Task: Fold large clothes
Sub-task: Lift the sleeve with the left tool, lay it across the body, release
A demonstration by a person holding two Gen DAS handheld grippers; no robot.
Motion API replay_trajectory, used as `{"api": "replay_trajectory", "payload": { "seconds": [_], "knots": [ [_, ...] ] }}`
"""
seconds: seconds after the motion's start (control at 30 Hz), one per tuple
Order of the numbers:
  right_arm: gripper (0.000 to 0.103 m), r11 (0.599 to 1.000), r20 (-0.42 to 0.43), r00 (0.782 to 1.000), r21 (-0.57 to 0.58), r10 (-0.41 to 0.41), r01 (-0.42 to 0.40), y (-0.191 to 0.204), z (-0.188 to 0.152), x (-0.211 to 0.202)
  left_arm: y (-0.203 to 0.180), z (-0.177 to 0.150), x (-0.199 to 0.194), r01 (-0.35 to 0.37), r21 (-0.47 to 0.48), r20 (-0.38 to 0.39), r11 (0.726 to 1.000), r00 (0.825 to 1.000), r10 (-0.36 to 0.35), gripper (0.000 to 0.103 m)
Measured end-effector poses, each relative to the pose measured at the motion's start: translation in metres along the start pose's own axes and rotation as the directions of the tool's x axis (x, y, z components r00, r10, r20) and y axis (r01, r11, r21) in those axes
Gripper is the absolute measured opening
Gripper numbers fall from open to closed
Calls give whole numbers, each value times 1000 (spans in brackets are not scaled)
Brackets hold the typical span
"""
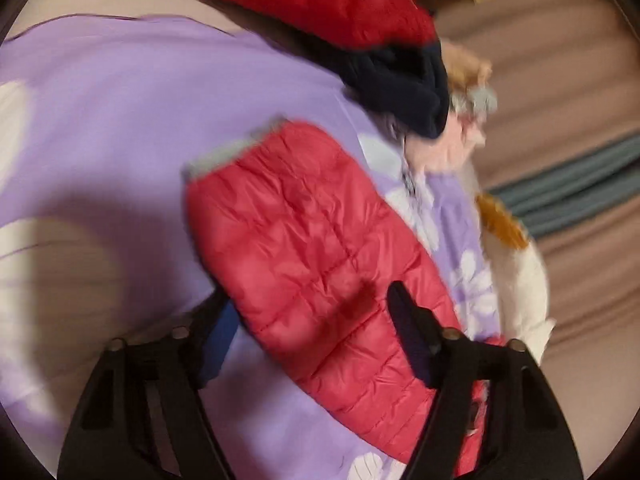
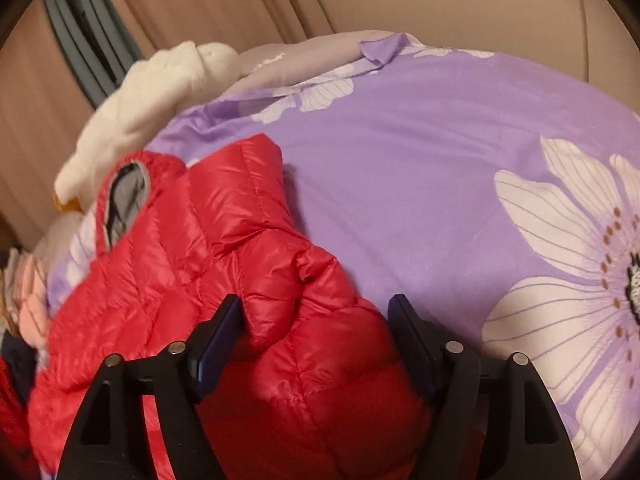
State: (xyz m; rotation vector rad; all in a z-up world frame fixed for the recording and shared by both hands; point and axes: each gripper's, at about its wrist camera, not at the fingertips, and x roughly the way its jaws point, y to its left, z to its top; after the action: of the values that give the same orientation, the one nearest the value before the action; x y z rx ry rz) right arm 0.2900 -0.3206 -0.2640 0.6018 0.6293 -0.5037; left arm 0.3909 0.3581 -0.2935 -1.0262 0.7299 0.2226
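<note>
A red quilted puffer jacket lies on a purple flowered sheet (image 1: 120, 100). In the left wrist view one sleeve (image 1: 304, 240) stretches away from me, with its grey-lined cuff (image 1: 228, 152) at the far end. My left gripper (image 1: 316, 320) hovers just over that sleeve with its jaws apart, and one finger casts a shadow on the fabric. In the right wrist view a bunched fold of the jacket (image 2: 168, 280) sits between the jaws of my right gripper (image 2: 316, 320). Its left pad (image 2: 216, 344) touches the fold and its right pad (image 2: 412, 340) stands free over the sheet (image 2: 400, 180).
A person's red fuzzy sleeve with a navy cuff (image 1: 400, 80) crosses the top of the left wrist view. A white and orange plush toy (image 1: 516, 264) (image 2: 140, 92) and pink cloth (image 1: 448, 148) lie at the sheet's edge. Beige upholstery (image 2: 240, 0) lies beyond.
</note>
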Motion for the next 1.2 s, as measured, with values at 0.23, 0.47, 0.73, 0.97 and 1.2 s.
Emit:
{"api": "replay_trajectory", "payload": {
  "seconds": [0.23, 0.47, 0.73, 0.97, 1.2],
  "knots": [
    [76, 999, 4, 1000, -29, -18, 19, 6, -3, -2, -58, -8, 17, -349, 153, 127, 925, 935, 332, 17],
    [77, 1000, 7, 1000, -11, 12, -12, -2, -5, -5, -152, -56, -14, -416, 467, 348, 780, 897, 271, 9],
    [77, 999, 28, 999, 18, 47, -47, -7, -6, -10, -297, -181, -57, -237, 714, 326, 659, 945, -12, 10],
    [77, 998, 66, 996, 47, -55, 51, -30, -14, -42, -379, -320, -62, -12, 813, 134, 582, 977, -167, 10],
    [77, 983, 59, 991, 147, -121, 112, -86, -14, -65, -396, -444, -14, 135, 869, -112, 477, 991, -77, 11]
  ]
}}
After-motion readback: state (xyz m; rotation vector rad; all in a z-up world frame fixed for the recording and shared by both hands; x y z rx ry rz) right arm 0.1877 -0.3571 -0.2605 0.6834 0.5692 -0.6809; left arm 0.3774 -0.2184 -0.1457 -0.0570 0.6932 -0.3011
